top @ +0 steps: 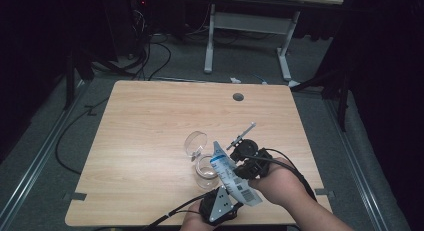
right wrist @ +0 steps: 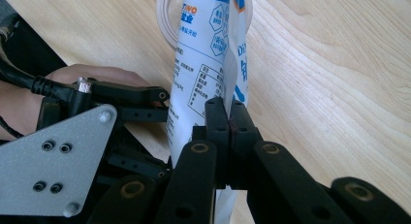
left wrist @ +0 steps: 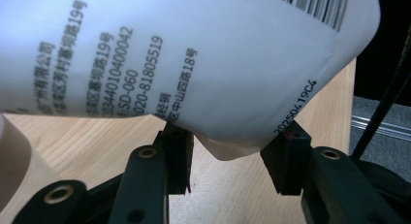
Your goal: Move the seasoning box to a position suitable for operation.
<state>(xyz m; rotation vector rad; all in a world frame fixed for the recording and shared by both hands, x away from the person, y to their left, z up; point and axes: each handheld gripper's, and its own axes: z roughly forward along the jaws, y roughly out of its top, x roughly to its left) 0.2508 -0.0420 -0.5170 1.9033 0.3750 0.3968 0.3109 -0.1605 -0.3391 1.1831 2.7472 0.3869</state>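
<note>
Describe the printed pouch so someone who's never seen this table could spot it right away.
On the wooden table, look at the near edge where the two hands meet. Beside a clear glass jar and its loose lid, the pouch is pinched by the right tongs, slanting over the jar. It alone is white, flat, with blue print and a barcode.

Light wood table [top: 150, 141] with a round cable hole [top: 238, 97] near its far edge, sitting on grey carpet [top: 45, 156]. Beyond the table: a white-legged desk [top: 250, 26], black cables [top: 150, 56] on the floor to its left. Surroundings dark, only the table is lit.
</note>
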